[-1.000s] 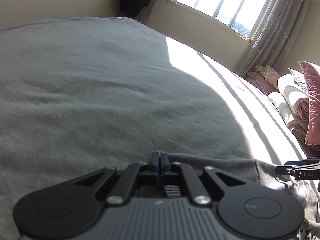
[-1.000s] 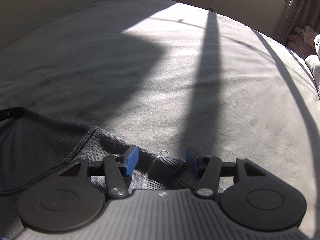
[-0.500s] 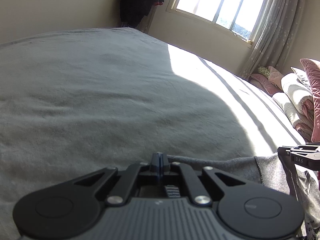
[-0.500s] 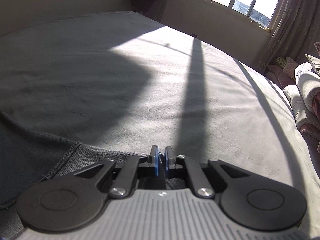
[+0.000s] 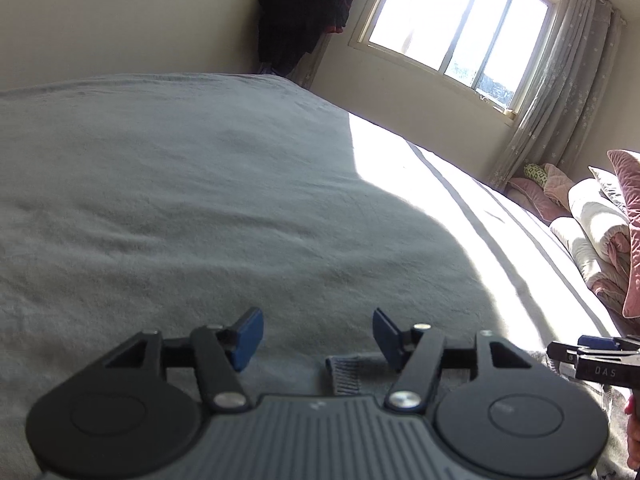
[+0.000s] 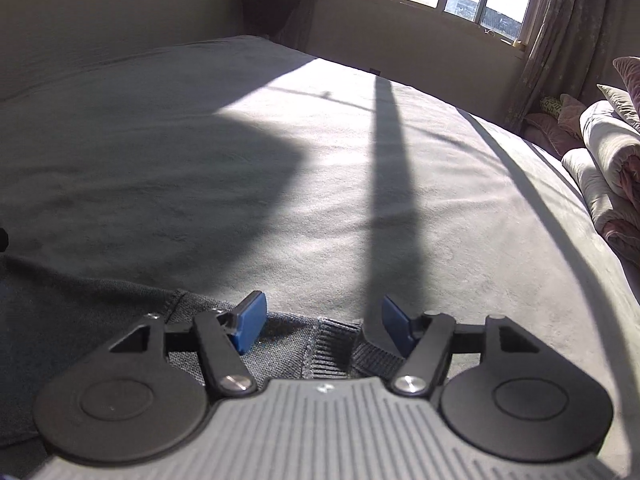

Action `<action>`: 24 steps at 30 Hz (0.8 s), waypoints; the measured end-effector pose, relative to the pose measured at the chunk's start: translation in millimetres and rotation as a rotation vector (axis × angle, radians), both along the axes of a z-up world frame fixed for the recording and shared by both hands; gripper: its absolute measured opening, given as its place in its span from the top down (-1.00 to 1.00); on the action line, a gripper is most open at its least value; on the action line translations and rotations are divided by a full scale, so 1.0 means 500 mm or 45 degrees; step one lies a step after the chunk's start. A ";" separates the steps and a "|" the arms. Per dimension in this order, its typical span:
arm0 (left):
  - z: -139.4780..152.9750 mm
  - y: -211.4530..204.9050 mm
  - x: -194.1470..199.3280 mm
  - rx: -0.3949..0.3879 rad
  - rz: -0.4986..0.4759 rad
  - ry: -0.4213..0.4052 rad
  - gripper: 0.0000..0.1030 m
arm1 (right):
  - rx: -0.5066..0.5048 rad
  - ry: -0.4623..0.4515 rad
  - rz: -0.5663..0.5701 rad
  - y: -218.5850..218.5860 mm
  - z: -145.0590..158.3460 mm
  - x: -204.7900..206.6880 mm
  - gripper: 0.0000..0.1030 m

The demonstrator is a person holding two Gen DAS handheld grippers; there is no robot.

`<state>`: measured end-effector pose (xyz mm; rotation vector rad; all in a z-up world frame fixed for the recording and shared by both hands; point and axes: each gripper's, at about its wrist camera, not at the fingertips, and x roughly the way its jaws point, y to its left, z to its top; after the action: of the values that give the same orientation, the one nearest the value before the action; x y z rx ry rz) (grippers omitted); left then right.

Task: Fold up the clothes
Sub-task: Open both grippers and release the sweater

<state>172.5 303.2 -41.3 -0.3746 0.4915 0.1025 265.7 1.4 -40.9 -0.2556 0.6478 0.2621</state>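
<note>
Your left gripper [image 5: 318,334] and right gripper [image 6: 322,322] have just spread apart, pinching nothing. The dark grey knit garment [image 6: 100,320] lies flat on the grey bed [image 6: 320,184], ribbed hem between both.

A home bedroom. A wide bed [image 5: 168,208] covered by a grey blanket fills most of both views, crossed by a patch of sunlight. Rolled quilts [image 5: 596,236] and pink pillows [image 5: 628,200] are stacked at the right edge. A multi-pane sliding window [image 5: 456,24] is set in the plain cream wall [image 5: 120,16], with a pale patterned curtain [image 5: 560,92] drawn to its right side. Dark clothing [image 5: 304,8] hangs in the far corner.
</note>
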 end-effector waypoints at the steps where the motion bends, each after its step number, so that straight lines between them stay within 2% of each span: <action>1: 0.007 0.001 -0.007 0.004 -0.002 -0.038 -0.21 | 0.040 0.012 0.008 -0.001 0.001 -0.011 -0.31; 3: 0.014 0.005 -0.013 -0.061 -0.082 -0.095 -0.18 | 0.127 0.048 0.020 0.000 -0.005 -0.033 -0.31; 5: 0.010 -0.002 -0.009 -0.140 -0.231 -0.115 -0.17 | 0.207 0.090 0.031 0.007 -0.017 -0.050 -0.31; 8: -0.008 -0.019 0.006 -0.230 -0.420 -0.086 -0.16 | 0.221 0.140 0.041 0.036 -0.046 -0.039 -0.31; 11: -0.040 -0.035 0.031 -0.177 -0.398 0.044 -0.12 | 0.185 0.110 0.030 0.075 -0.062 -0.009 -0.32; 12: -0.049 -0.039 0.036 -0.151 -0.370 0.073 -0.03 | 0.182 0.104 0.024 0.086 -0.063 0.004 -0.34; 13: -0.056 -0.040 0.039 -0.138 -0.348 0.092 0.08 | 0.168 0.095 0.018 0.096 -0.065 0.015 -0.36; 16: -0.059 -0.030 0.038 -0.188 -0.336 0.078 0.06 | 0.130 0.068 -0.004 0.122 -0.066 0.040 -0.36; 18: -0.058 -0.028 0.035 -0.206 -0.335 0.074 0.01 | 0.139 0.064 -0.024 0.123 -0.058 0.040 -0.36; 24: -0.024 -0.055 0.020 -0.129 -0.298 0.018 -0.69 | 0.177 0.046 -0.044 0.038 0.000 -0.044 -0.37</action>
<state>182.5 275.5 -53.3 -0.4128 0.5526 -0.1469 243.7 20.5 -41.1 -0.1063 0.6660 0.2779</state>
